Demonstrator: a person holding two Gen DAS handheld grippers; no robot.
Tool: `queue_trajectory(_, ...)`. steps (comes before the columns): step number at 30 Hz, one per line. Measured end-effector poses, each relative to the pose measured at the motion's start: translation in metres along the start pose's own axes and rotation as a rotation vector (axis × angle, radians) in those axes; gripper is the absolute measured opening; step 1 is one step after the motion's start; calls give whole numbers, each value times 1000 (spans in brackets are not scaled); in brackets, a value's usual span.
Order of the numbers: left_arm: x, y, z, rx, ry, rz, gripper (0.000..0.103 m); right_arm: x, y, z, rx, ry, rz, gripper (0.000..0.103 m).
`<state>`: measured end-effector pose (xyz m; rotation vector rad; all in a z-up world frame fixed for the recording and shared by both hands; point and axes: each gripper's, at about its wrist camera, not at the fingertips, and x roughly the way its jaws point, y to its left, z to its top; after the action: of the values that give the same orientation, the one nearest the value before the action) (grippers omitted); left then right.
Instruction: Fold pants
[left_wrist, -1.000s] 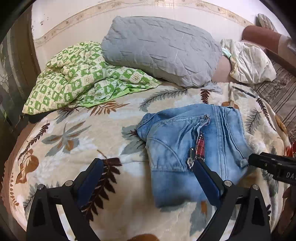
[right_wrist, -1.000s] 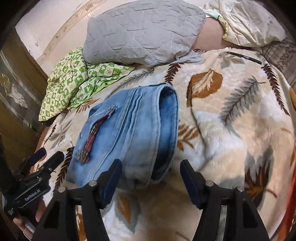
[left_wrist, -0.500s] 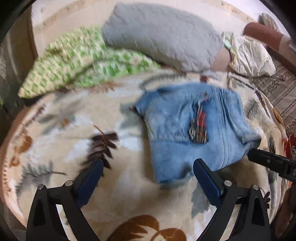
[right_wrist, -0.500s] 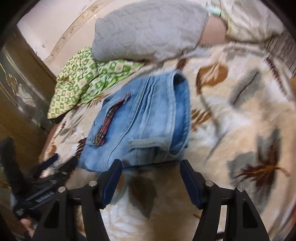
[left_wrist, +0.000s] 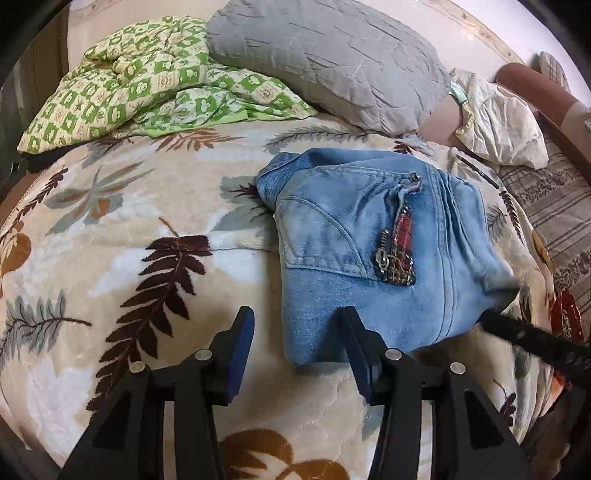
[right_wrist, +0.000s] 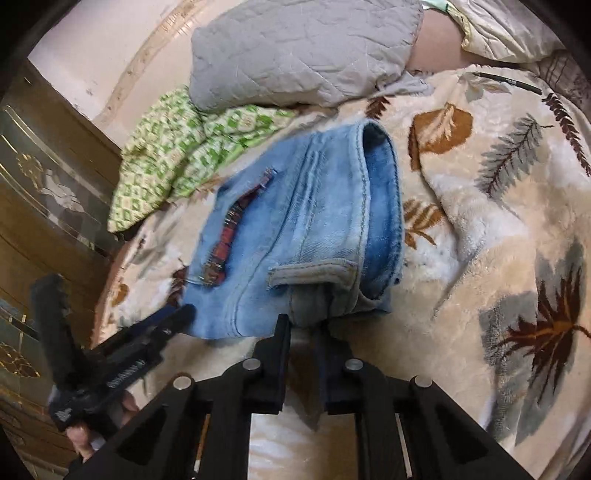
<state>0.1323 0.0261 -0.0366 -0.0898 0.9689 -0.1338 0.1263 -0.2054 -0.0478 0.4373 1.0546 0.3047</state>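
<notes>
Right gripper, angled down, has just pinched shut on the near corner of the folded pants on the leaf-print blanket, while left gripper, jaws narrowing but not clamped, straddles their near-left corner.

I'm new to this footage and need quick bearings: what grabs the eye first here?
The folded blue jeans lie mid-bed on a leaf-print blanket. The right gripper has just closed on their near edge. The left gripper straddles their near corner, its jaws closing. A grey pillow lies behind.
</notes>
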Motion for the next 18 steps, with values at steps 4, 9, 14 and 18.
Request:
queue_trajectory(4, 5, -4, 1, 12, 20, -25, 24, 2, 0, 0, 1, -2, 4, 14)
queue_trajectory(9, 8, -12, -2, 65, 14, 38, 27, 19, -8, -3, 31, 42, 5, 14)
queue_trajectory(14, -10, -15, -5, 108, -46, 126, 72, -3, -2, -8, 37, -18, 1, 14)
queue_trajectory(18, -36, -18, -13, 112, -116, 118, 75, -26, 3, -25, 32, -77, -58, 16)
